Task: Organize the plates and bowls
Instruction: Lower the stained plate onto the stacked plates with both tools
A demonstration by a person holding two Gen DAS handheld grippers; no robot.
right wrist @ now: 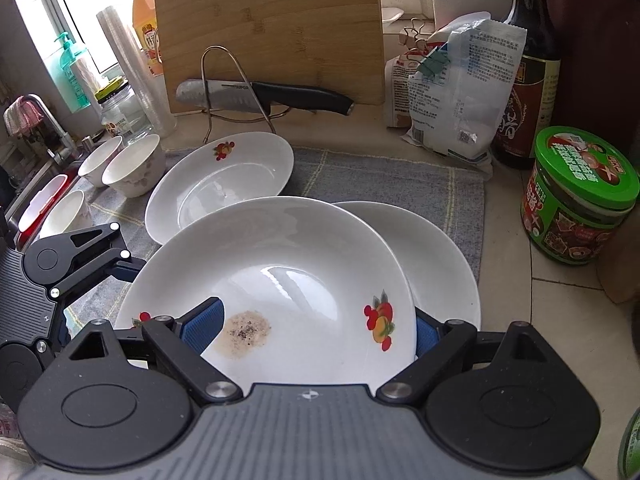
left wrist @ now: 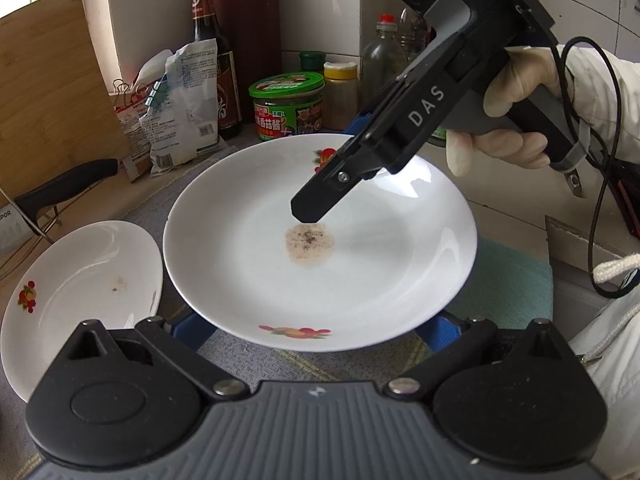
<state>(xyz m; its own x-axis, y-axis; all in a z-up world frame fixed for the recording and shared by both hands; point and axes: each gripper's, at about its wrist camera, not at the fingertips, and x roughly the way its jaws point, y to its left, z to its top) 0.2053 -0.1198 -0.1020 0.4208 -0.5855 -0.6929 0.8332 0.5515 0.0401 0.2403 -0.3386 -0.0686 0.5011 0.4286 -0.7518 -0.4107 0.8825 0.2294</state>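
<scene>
Fingers (right wrist: 204, 320) of the right gripper (right wrist: 316, 326) stand wide apart around the stained plate (right wrist: 280, 264), one blue pad lying on its inner face beside the brown speckled stain (right wrist: 244, 334), the other outside the rim on the far side. The plate hangs clear of the cloth mat (right wrist: 360, 176), so this looks like a clamp across the tilted dish. The left gripper (left wrist: 314, 330) has its fingers spread wide under the near rim. Whether those pads press or only prop the plate I cannot tell, as the rim hides them. The step in hand seems to be carrying this plate between both tools towards a stack. A second plate (right wrist: 444, 256) lies partly beneath it on the surface, a third plate (right wrist: 220, 176) sits behind, and three bowls (right wrist: 134, 168) wait near the sink. The next move likely calls for levelling the dish, centring it over the plate below, then lowering both hands together so neither rim clips the other before the fingers let go. Readable writing is sparse. "DAS" runs in white along the right gripper's body in the left wrist view, and "SUPOR" is stamped on the blade of the knife (right wrist: 264, 94) in its wire stand. The green-lidded jar (right wrist: 576, 196), the dark bottle (right wrist: 528, 80) and the clipped bag (right wrist: 464, 80) carry Chinese print, mostly too small to read.
</scene>
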